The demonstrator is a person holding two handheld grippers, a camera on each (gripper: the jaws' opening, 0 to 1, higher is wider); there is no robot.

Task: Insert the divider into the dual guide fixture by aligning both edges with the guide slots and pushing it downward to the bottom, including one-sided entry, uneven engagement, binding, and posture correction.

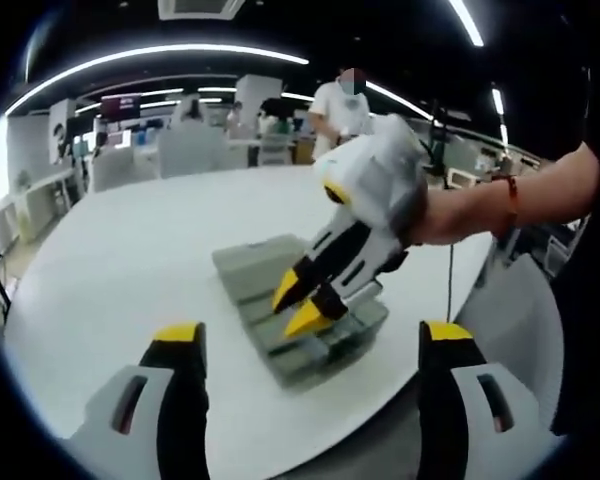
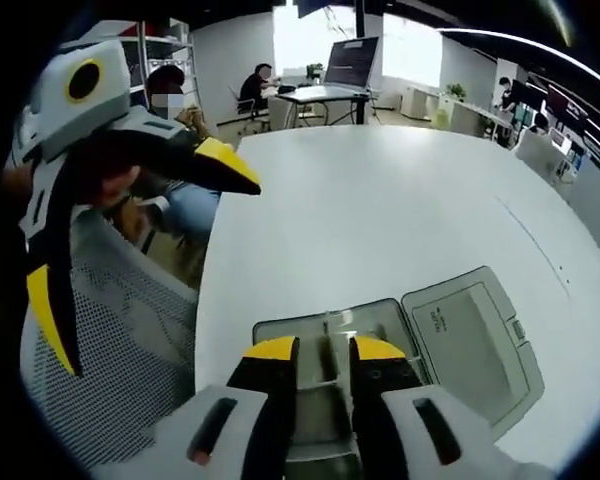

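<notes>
A grey dual guide fixture (image 1: 325, 345) lies on the white table (image 1: 150, 250) with its flat lid (image 1: 252, 266) folded open beside it. My right gripper (image 1: 295, 304), held by a hand, points down into the fixture. In the right gripper view its jaws (image 2: 324, 352) stand close together on a thin grey divider (image 2: 327, 338), upright in the fixture's tray (image 2: 280, 328); the lid (image 2: 467, 335) lies to the right. My left gripper (image 1: 310, 335) hangs wide open in front of the fixture, near the table's edge, touching nothing. It appears at the left (image 2: 150, 260), above a chair.
The fixture sits close to the round table's near edge (image 1: 380, 400). A grey mesh chair (image 2: 130, 340) stands just off that edge. Seated people (image 2: 170, 110) and desks (image 2: 325, 92) are further back. A person in white (image 1: 342, 105) stands behind the table.
</notes>
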